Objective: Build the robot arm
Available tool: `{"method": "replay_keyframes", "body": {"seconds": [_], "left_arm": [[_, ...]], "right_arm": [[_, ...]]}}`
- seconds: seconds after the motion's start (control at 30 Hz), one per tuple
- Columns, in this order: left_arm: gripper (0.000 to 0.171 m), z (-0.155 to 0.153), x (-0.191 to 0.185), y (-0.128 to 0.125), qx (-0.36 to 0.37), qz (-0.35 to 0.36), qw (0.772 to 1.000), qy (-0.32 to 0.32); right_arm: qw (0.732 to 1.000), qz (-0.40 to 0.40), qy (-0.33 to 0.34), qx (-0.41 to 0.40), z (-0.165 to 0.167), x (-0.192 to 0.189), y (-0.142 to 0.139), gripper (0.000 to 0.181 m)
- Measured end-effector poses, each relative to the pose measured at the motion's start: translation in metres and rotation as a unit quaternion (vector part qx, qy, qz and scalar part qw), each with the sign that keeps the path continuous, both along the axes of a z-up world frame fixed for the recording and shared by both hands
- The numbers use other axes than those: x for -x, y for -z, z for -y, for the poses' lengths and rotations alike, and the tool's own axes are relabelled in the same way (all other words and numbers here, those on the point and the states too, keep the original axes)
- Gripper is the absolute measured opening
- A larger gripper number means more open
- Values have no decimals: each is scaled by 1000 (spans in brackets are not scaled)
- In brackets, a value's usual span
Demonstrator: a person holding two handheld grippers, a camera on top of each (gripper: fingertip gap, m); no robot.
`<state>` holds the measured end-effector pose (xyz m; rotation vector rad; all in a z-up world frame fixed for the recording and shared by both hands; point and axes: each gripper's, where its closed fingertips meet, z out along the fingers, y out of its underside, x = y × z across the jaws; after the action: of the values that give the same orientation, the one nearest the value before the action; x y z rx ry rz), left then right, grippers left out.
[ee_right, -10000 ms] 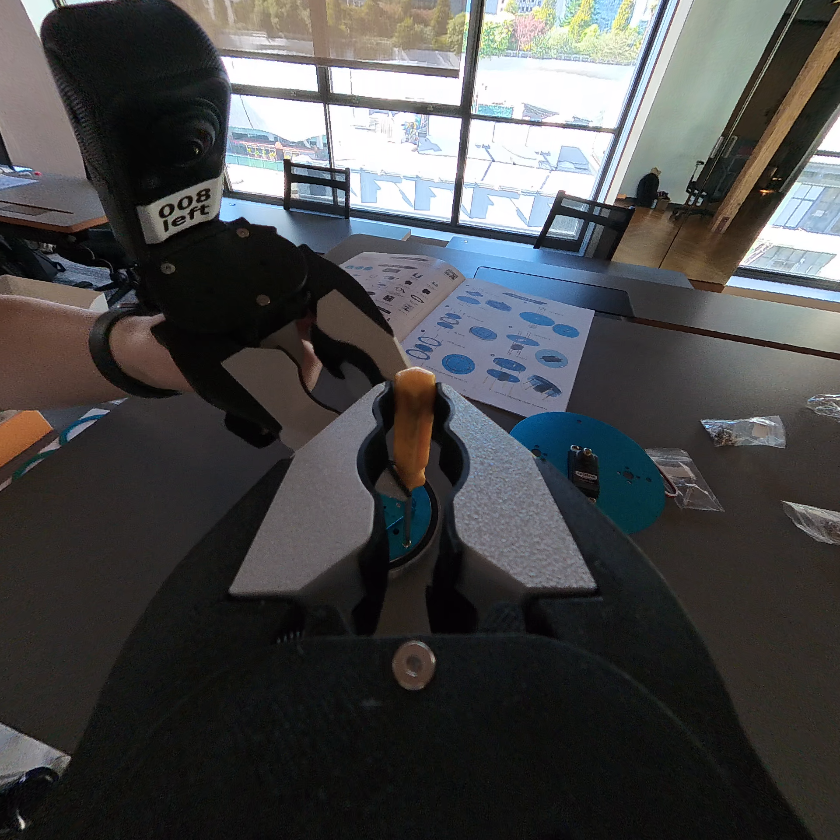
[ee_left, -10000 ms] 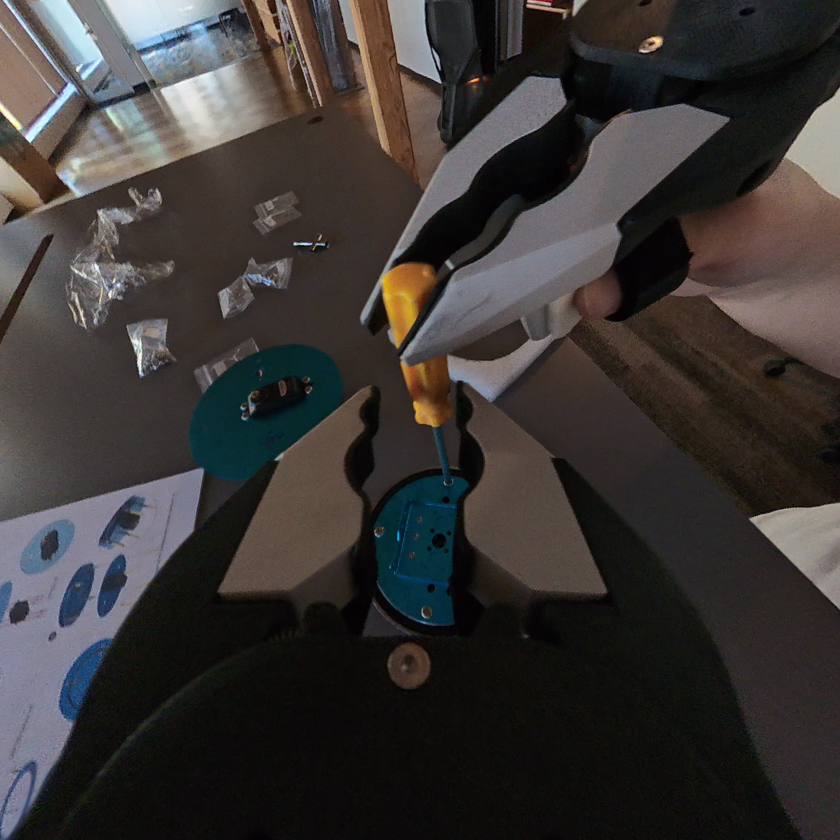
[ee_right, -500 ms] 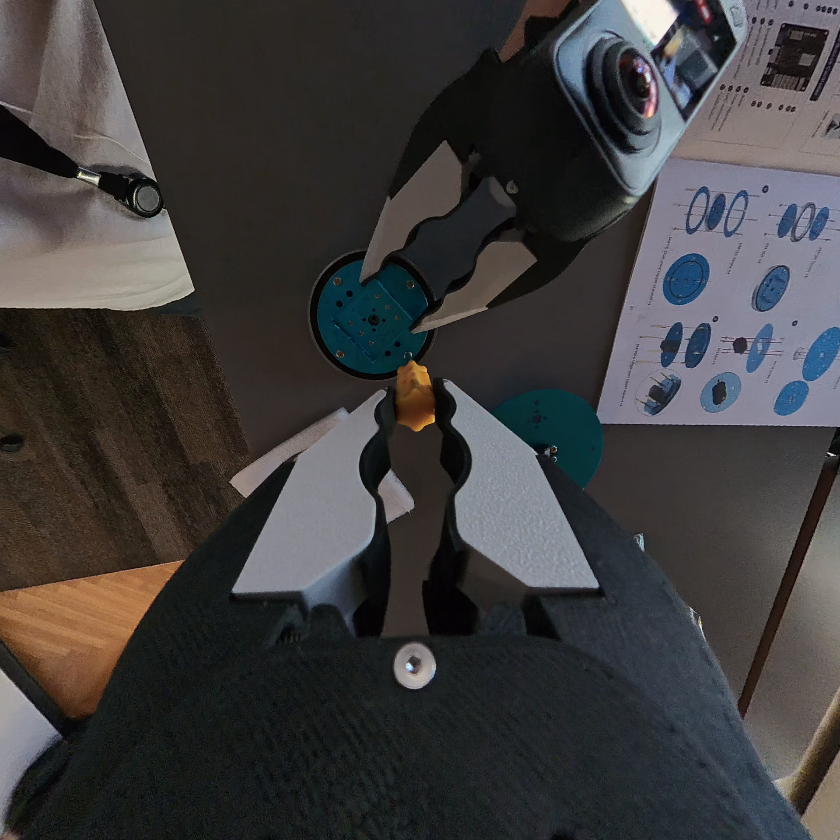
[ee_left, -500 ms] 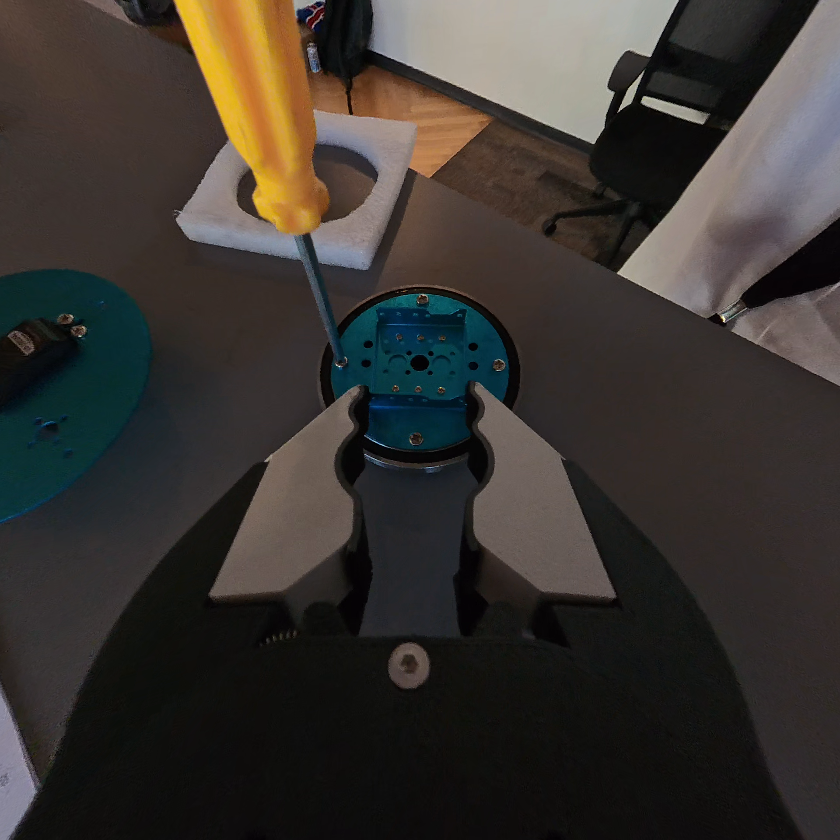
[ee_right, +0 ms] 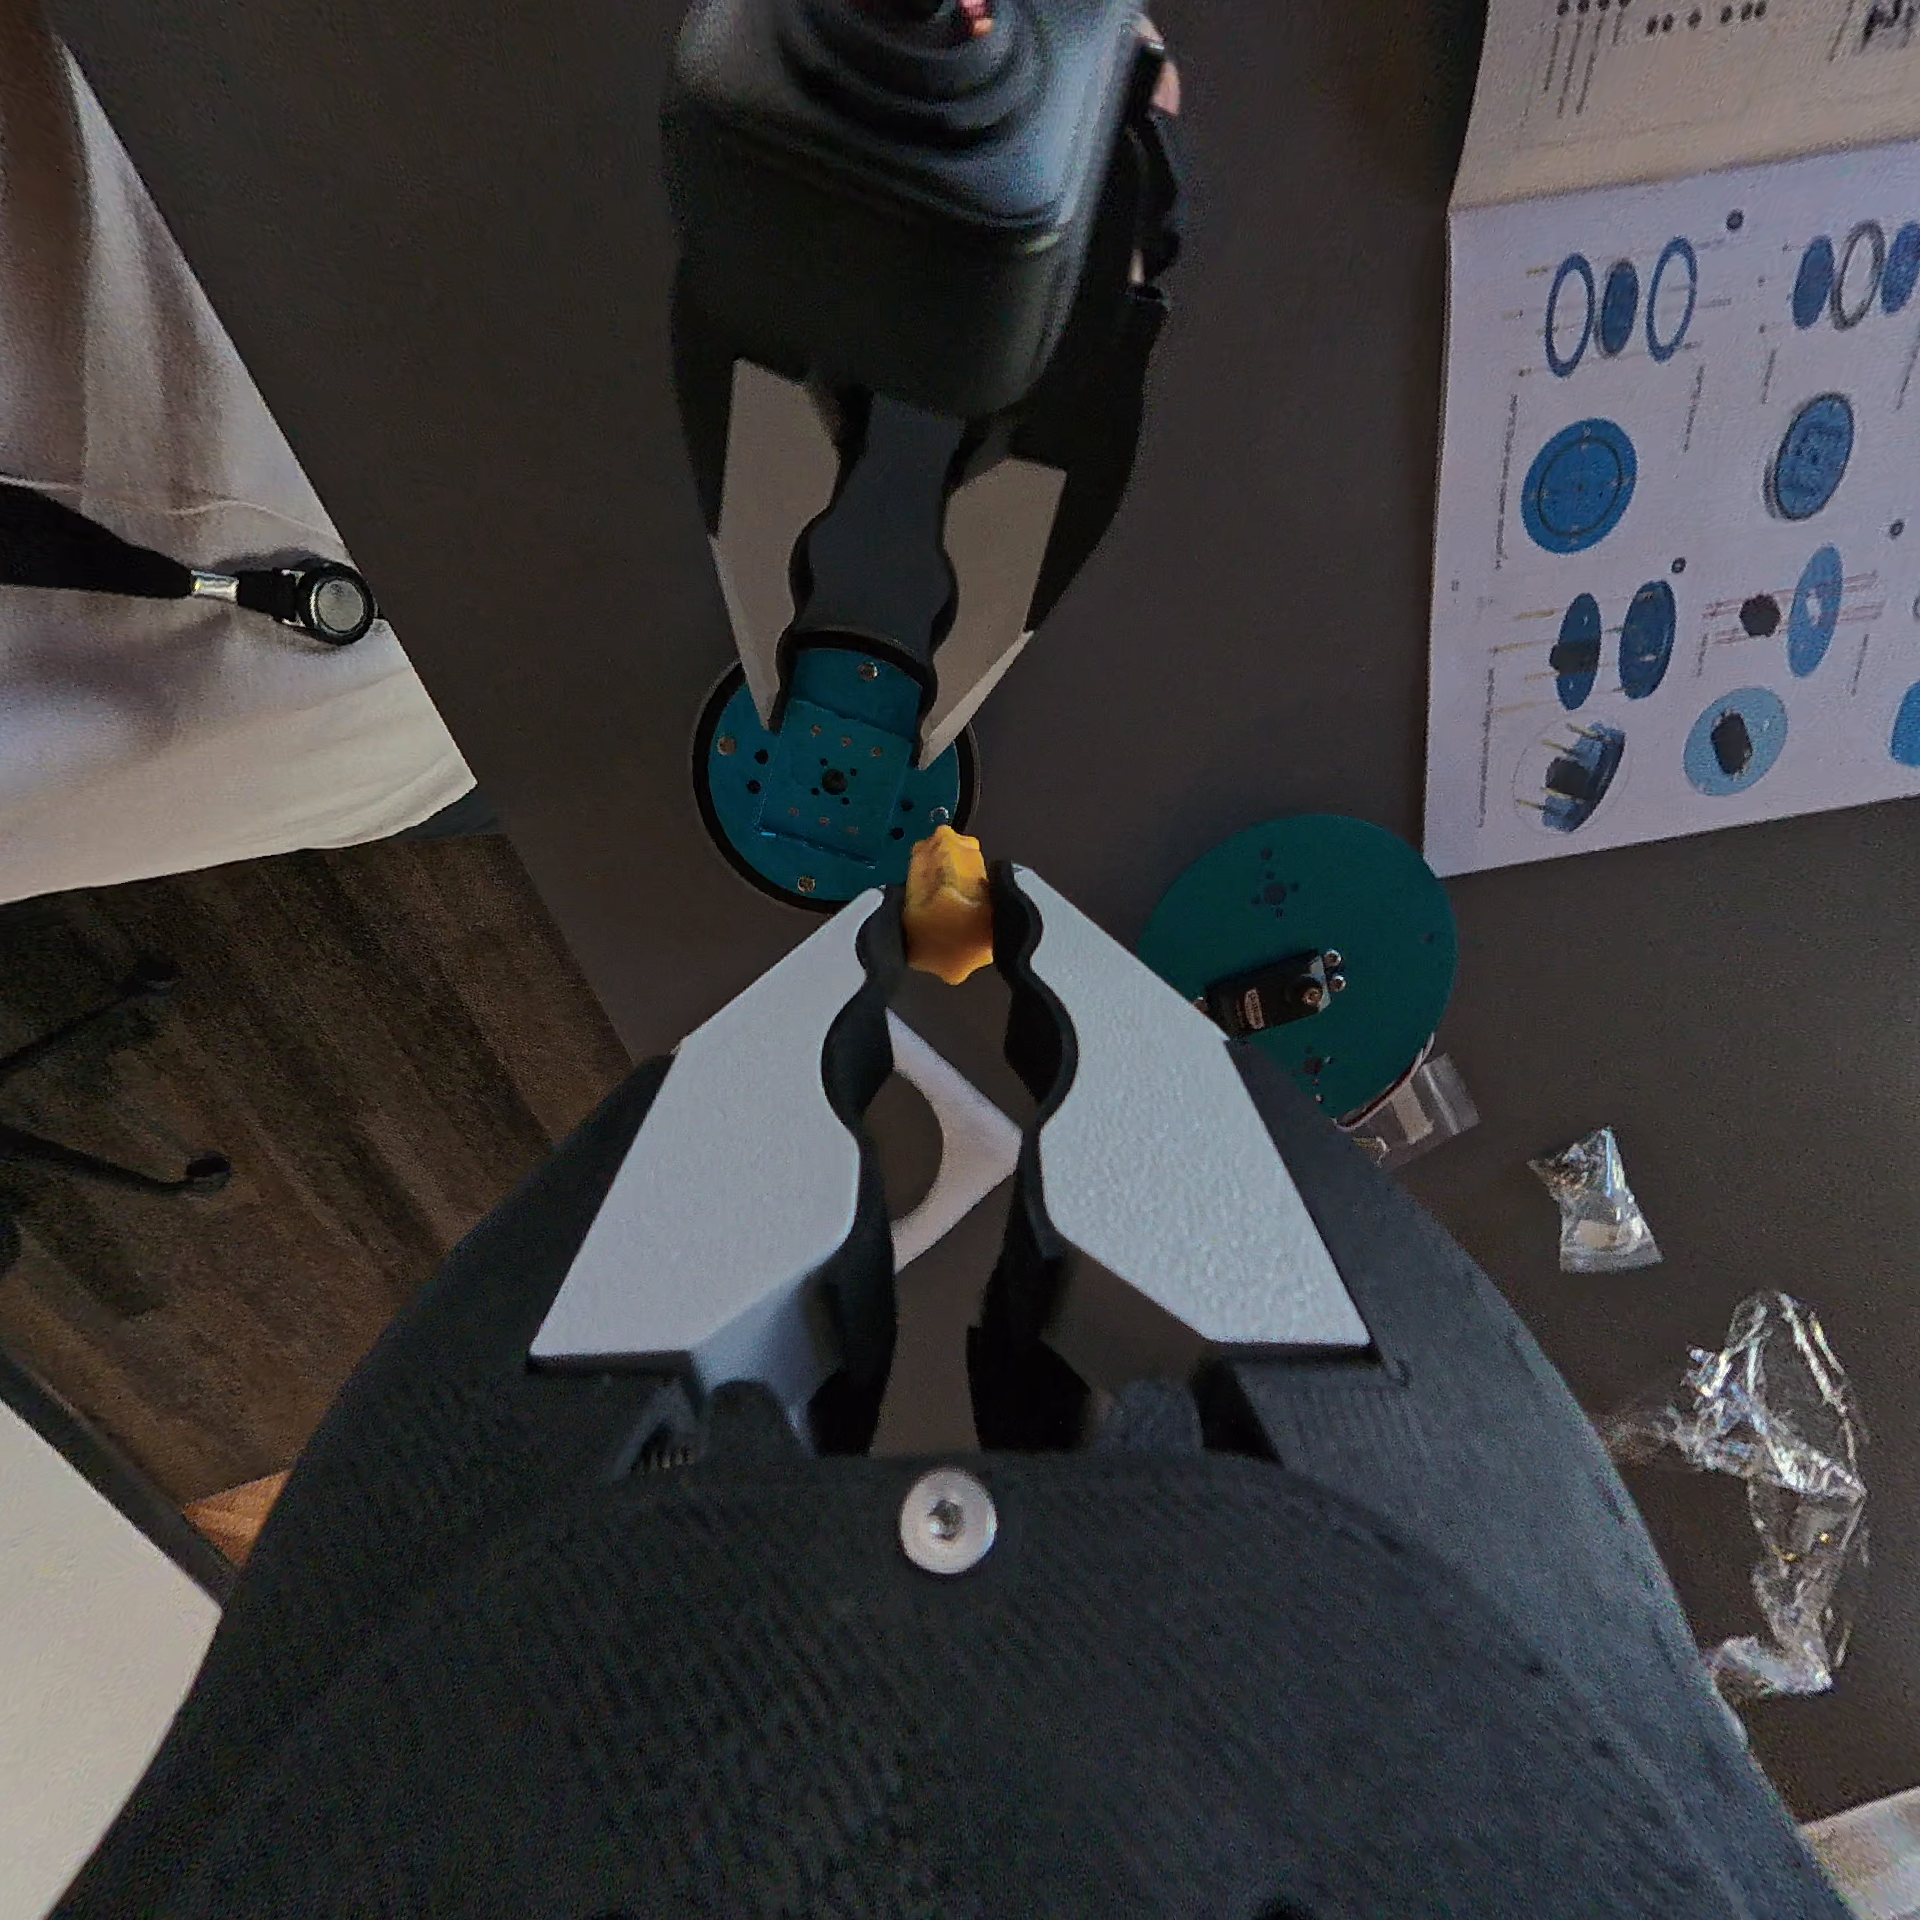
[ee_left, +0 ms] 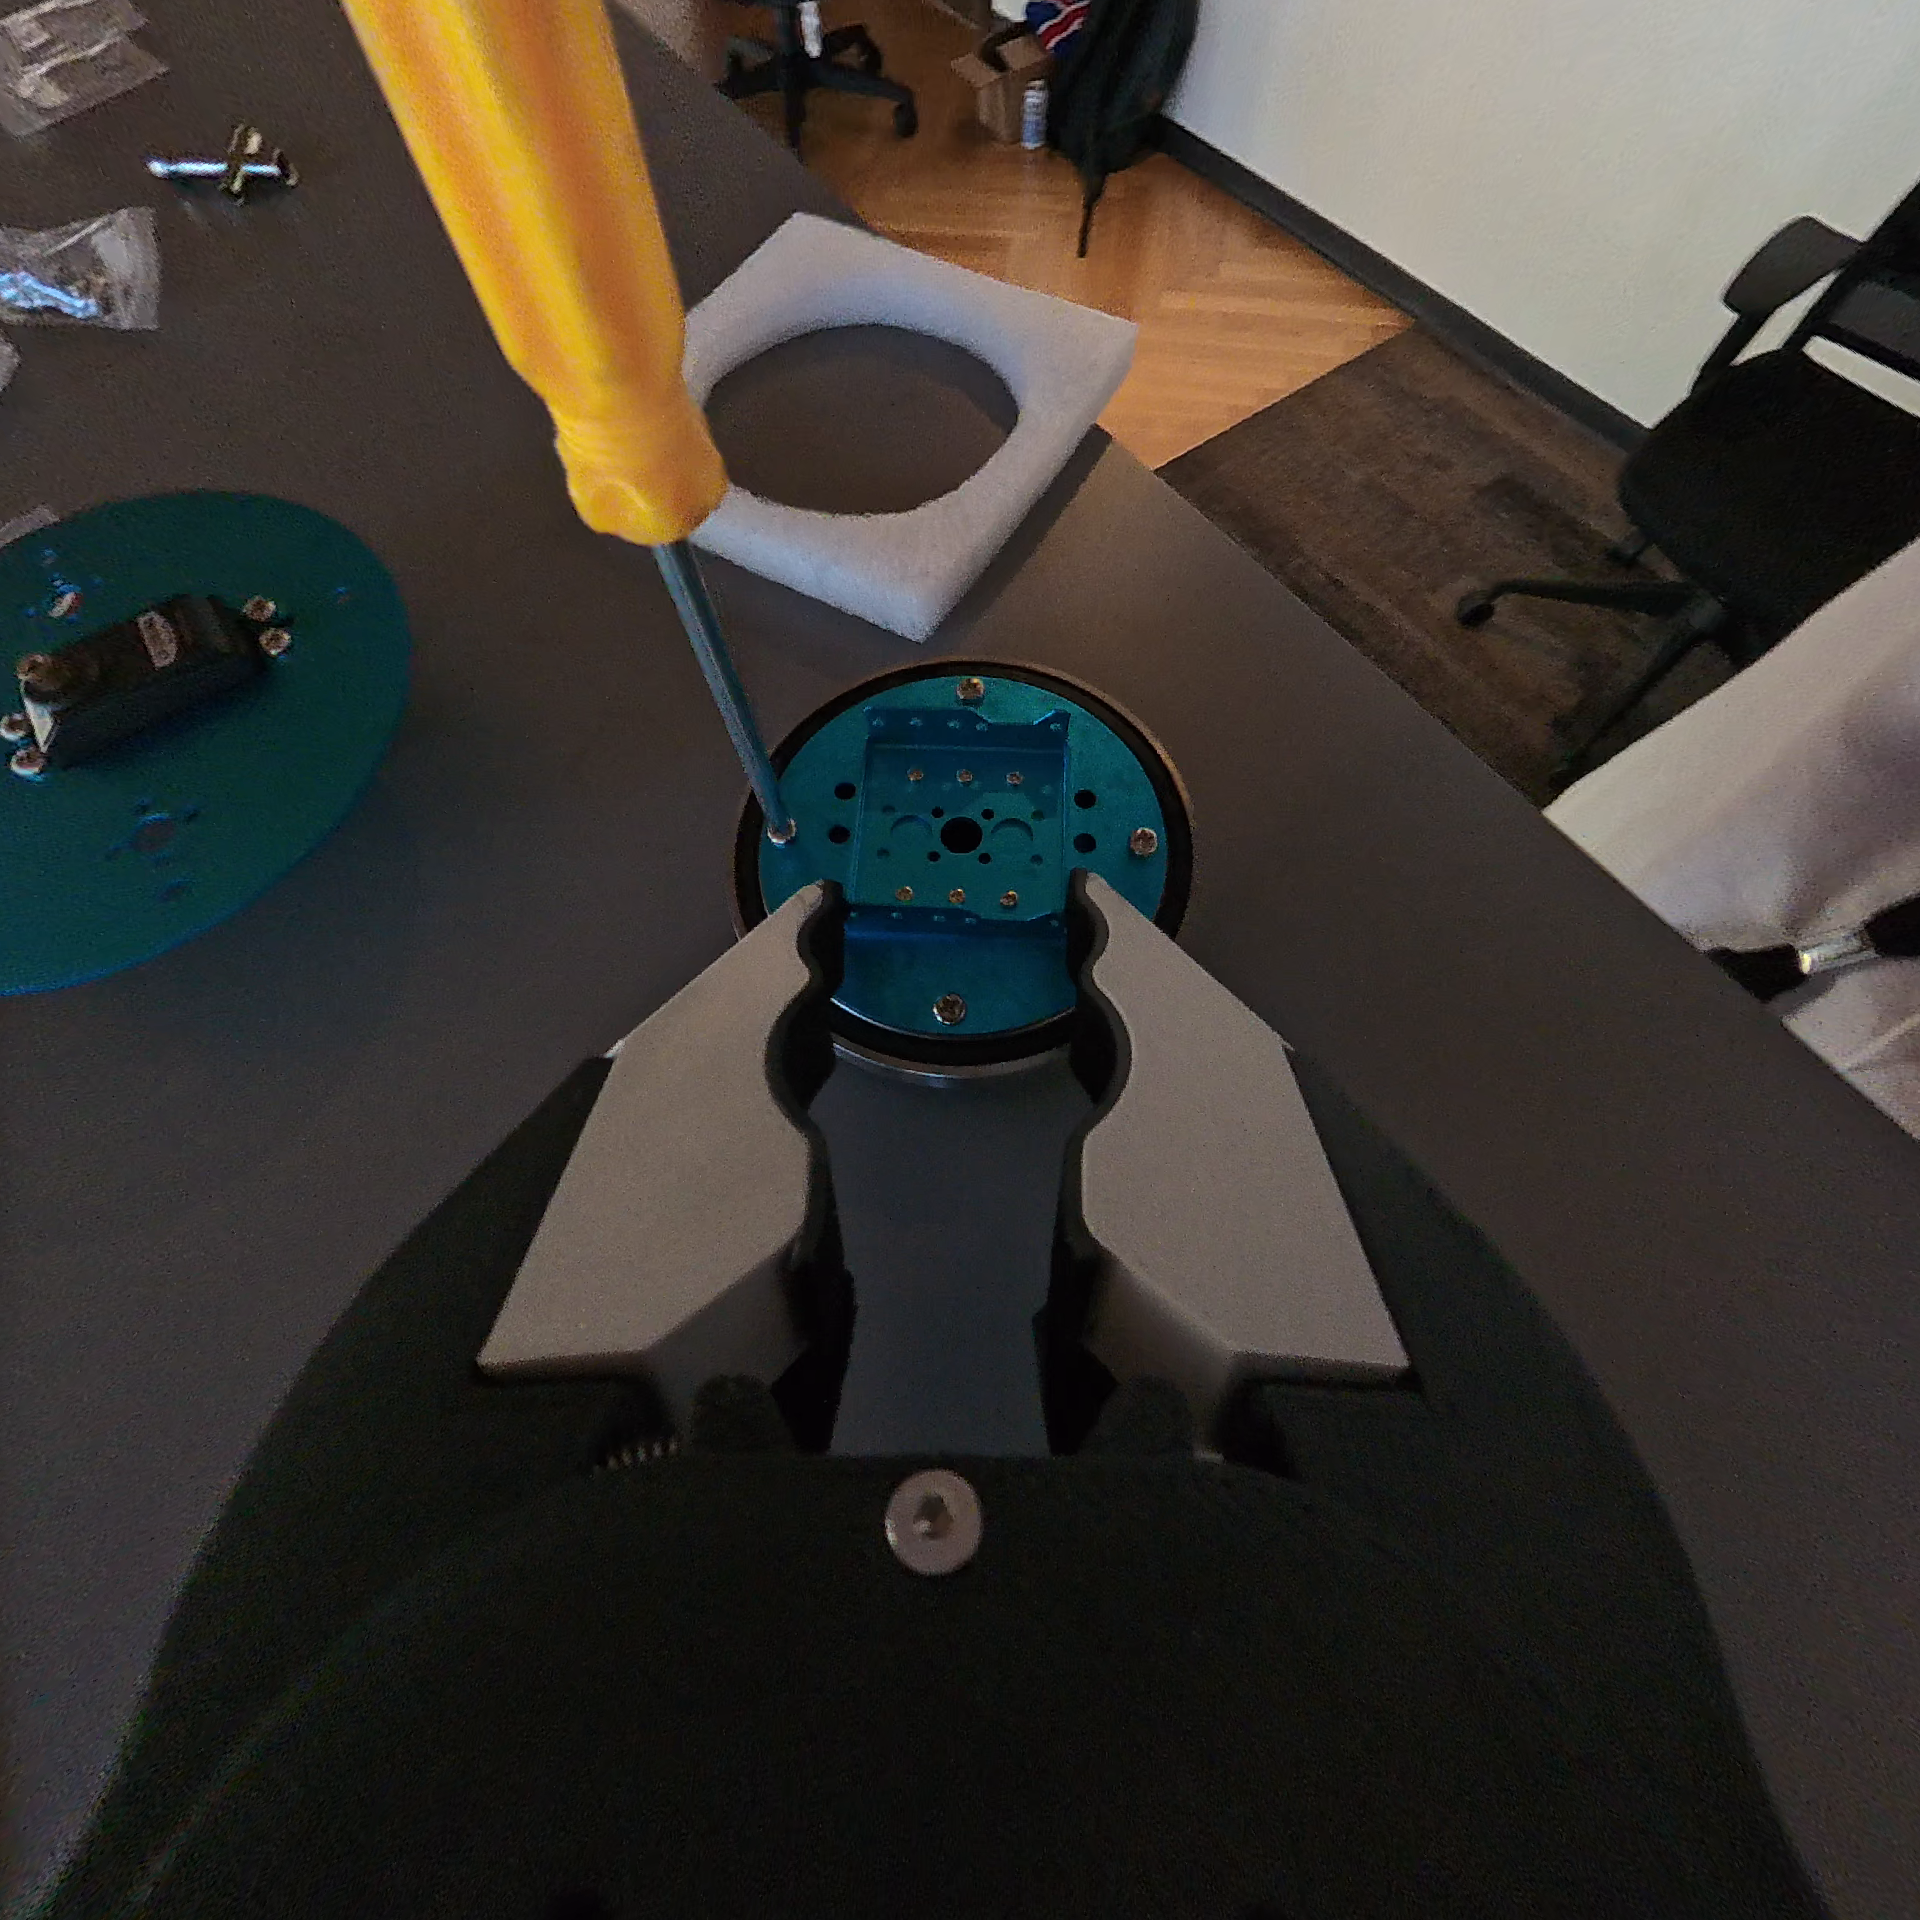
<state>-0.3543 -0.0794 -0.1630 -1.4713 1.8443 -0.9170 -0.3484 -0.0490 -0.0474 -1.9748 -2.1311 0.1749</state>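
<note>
Round blue metal disc (ee_left: 1112, 774), black-rimmed, flat on dark grey bench (ee_left: 468, 1039) near its edge, with square blue bracket (ee_left: 966, 800) screwed on top. Left gripper (ee_left: 954, 891) low over the near part of the disc; jaws part-way apart, straddling the bracket, pads close against its two sides and seemingly clamped on it. From the right wrist view, same left gripper (ee_right: 847, 732) reaching in from the far side.

Right gripper (ee_right: 948, 902) above, jaws clamped on the top of yellow-handled screwdriver (ee_left: 551, 260), held steeply tilted. Thin steel shaft running down to small silver screw (ee_left: 781, 829) at the disc's left rim, tip seated on its head.

Just behind the disc: white foam square (ee_left: 914, 582) with a round cut-out. To the left, well apart: larger teal round plate (ee_left: 260, 831) carrying small black servo (ee_left: 135, 665). Farther back: clear plastic bags (ee_left: 73, 270) of small parts. Beside the teal plate in the right wrist view: printed sheet with blue diagrams (ee_right: 1662, 520) and crumpled clear wrapping (ee_right: 1787, 1455). Off the bench edge: white cloth with black lanyard (ee_right: 156, 675) and black office chair (ee_left: 1766, 468).
</note>
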Motion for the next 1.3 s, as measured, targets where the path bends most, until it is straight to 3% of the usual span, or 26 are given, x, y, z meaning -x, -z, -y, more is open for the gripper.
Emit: {"method": "replay_keyframes", "body": {"seconds": [0.27, 0.47, 0.6, 0.73, 0.87, 1.0, 1.07, 1.2, 1.3], "left_arm": [[43, 3, -12, 0, 2, 2, 994, -106], [42, 3, -17, -1, 13, 18, 986, -166], [43, 3, -19, -1, 7, 24, 979, -201], [43, 3, -20, -1, 4, 24, 976, -216], [73, 12, -12, -11, 19, 26, 986, -166], [45, -15, -10, -54, 16, 122, 977, -175], [42, -26, -20, -67, 18, 141, 974, -177], [16, -34, -36, -81, -36, 171, 970, -172], [16, -35, -36, -81, -57, 186, 967, -167]], "right_arm": [[993, 0, 120, -2, -2, -3, 0, 16], [971, -27, 238, -3, -6, -7, -1, 17], [942, -44, 332, -7, -10, -9, -1, 16], [933, -39, 357, -29, -8, -8, -1, 17], [931, -36, 363, -34, -7, -8, -1, 17], [927, -43, 372, -28, -8, -10, -1, 17], [924, -46, 379, -24, -10, -11, -1, 17], [921, -49, 385, -24, -12, -12, -1, 17], [931, -62, 358, -21, -12, -10, -1, 17]]}}
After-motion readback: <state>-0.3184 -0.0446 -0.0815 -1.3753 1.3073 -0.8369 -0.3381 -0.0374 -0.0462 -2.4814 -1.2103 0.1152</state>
